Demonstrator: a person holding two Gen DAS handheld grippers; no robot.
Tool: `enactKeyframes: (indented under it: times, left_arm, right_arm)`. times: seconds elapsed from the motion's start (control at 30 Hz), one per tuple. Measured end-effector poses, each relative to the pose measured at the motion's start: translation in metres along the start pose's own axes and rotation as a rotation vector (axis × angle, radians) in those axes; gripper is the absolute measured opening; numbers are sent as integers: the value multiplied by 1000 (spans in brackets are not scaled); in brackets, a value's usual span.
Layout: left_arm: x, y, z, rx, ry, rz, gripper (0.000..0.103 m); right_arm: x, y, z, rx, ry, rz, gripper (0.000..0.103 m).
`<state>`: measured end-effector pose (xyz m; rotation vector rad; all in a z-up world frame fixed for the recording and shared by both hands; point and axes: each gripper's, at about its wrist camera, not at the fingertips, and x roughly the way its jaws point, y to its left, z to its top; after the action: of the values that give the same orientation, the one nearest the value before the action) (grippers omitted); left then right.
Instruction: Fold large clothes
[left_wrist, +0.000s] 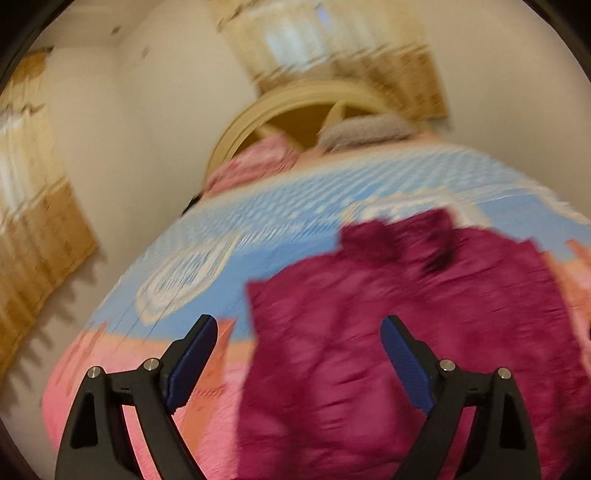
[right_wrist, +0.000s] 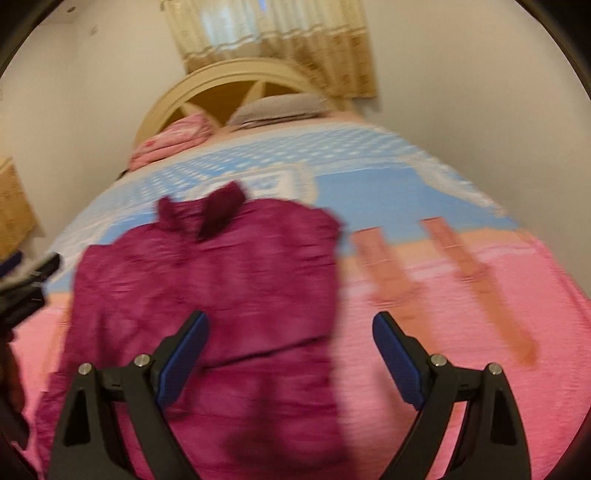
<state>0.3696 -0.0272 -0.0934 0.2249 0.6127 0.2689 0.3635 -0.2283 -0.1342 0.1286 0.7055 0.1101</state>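
The magenta garment (right_wrist: 207, 295) lies spread on the bed (right_wrist: 480, 314), collar end toward the headboard (right_wrist: 207, 83), lower part toward the cameras; it sits across the pink and blue bands of the bedspread, and its near part looks doubled over along a dark crease, though blur hides the detail. The left gripper (left_wrist: 299, 354) hangs above the garment's left edge with its 2 blue pads well apart and nothing between them; the right gripper (right_wrist: 290, 350) hangs above the right edge, jaws equally wide and empty. Neither touches the cloth. Beyond lie a pink pillow (right_wrist: 173, 138) and a grey pillow (right_wrist: 280, 105) by the headboard, with curtains (right_wrist: 273, 40) behind.

The risks, as I judge them: both views are smeared, so a hasty descent could land a pad beside the edge, not over it; the fabric looks thin and crinkled, so a pinch might also catch the bedspread beneath, or take only 1 layer and drag the fold askew; uneven lifting by the 2 hands would skew the next fold.
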Motion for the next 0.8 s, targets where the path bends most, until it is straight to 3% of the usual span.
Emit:
enactKeyframes:
  times: [0.07, 0.17, 0.23, 0.27, 0.4, 0.53, 0.57, 0.63, 0.67, 0.77, 0.8]
  left_arm:
    - [17, 15, -12, -23, 51, 18, 90]
    - [31, 27, -29, -40, 96, 16, 90]
    - [37, 34, -36, -53, 119, 11, 90]
    - [39, 39, -39, -60, 126, 9, 90]
    - [47, 62, -39, -96, 130, 21, 90]
    - [53, 75, -29, -140, 134, 10, 90]
    - [54, 74, -26, -156, 141, -9, 90]
    - [54, 71, -20, -181, 151, -53, 90]
    - [53, 68, -17, -189, 153, -78, 90]
    - [52, 55, -7, -212, 153, -163, 90]
    - [52, 49, -3, -212, 147, -184, 90]
  right_arm:
    - [11, 26, 0, -16, 29, 72, 92]
    - [34, 55, -8, -36, 104, 112, 91]
    - [52, 69, -15, -52, 182, 128, 64]
    - [63, 76, -21, -70, 247, 142, 36]
    - [53, 73, -19, -83, 211, 94, 22]
    - [37, 54, 0, -76, 140, 7, 23]
    - [41, 53, 2, -90, 161, 2, 27]
    - [48, 50, 4, -107, 174, -70, 48]
    - [47, 48, 4, -105, 157, -125, 66]
    - [35, 33, 7, -48, 84, -248, 69]
    - [32, 32, 12, -29, 70, -251, 69]
